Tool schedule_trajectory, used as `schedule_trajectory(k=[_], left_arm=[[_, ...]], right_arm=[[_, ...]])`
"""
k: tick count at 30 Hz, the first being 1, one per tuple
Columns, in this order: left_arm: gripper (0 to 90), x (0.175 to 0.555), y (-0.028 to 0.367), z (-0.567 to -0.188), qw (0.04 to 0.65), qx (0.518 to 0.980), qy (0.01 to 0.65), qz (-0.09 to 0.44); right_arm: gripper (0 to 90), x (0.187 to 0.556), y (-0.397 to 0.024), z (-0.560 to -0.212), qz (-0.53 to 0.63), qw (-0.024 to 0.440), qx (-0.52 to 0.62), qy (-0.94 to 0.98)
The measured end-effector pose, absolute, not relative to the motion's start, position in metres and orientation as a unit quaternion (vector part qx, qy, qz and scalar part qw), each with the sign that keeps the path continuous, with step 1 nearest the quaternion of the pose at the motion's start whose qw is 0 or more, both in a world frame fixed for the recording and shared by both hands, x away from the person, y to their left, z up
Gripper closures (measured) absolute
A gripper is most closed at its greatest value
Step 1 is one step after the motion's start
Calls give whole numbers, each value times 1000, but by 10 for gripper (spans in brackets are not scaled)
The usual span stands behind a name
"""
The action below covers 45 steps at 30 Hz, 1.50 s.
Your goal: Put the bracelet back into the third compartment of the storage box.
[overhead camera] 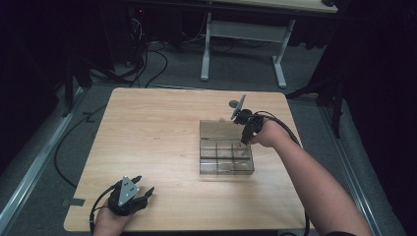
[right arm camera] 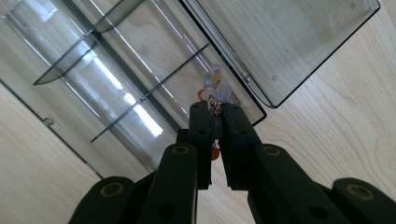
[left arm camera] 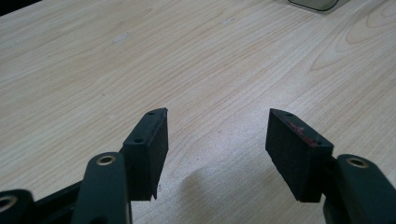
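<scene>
Overhead, a pale wooden surface (overhead camera: 162,142) carries a clear plastic organiser box (overhead camera: 226,158) right of centre, its lid (overhead camera: 219,129) swung open and lying flat on the far side. The right gripper (overhead camera: 244,138) hangs over the box's far right corner, tilted downward, with the person's right forearm (overhead camera: 314,182) reaching in from the lower right and a grey plate raised above the tool.

In the right gripper view the fingers (right arm camera: 201,135) are pressed close together on a small cluster of beads (right arm camera: 215,86) (pale bluish, white and orange ones, strung on what looks like a thin wire or chain), with one more orange bead (right arm camera: 215,153) peeking out lower down between them. The cluster sits just above the box's dividers (right arm camera: 149,93), near the hinge edge where the lid meets the compartments; whether it touches the plastic cannot be told.

The left gripper (overhead camera: 136,189) rests low at the near left part of the surface, well apart from the box, held by the left hand (overhead camera: 110,221). In the left gripper view its fingers (left arm camera: 148,149) stand wide apart with nothing but bare wood grain between them, and a corner of the box (left arm camera: 317,3) shows at the top edge.
</scene>
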<state>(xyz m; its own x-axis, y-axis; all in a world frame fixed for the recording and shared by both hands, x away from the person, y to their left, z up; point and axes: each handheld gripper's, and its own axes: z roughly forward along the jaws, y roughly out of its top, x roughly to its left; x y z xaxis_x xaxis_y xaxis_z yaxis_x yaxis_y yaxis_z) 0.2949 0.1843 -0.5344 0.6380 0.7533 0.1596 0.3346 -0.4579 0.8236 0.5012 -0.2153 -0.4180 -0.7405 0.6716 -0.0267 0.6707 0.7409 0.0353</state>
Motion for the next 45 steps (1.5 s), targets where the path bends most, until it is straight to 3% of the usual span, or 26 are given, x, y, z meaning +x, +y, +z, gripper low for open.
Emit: schedule_trajectory(k=[12, 20, 45], left_arm=[[398, 295, 184, -535, 398, 813, 334, 263], [399, 295, 184, -535, 398, 813, 334, 263], [399, 295, 183, -535, 394, 814, 333, 265]], right_arm=[[828, 499, -214, -445, 10, 2, 371, 929], [772, 498, -213, -447, 16, 2, 372, 928], [670, 460, -223, -416, 68, 29, 394, 916]])
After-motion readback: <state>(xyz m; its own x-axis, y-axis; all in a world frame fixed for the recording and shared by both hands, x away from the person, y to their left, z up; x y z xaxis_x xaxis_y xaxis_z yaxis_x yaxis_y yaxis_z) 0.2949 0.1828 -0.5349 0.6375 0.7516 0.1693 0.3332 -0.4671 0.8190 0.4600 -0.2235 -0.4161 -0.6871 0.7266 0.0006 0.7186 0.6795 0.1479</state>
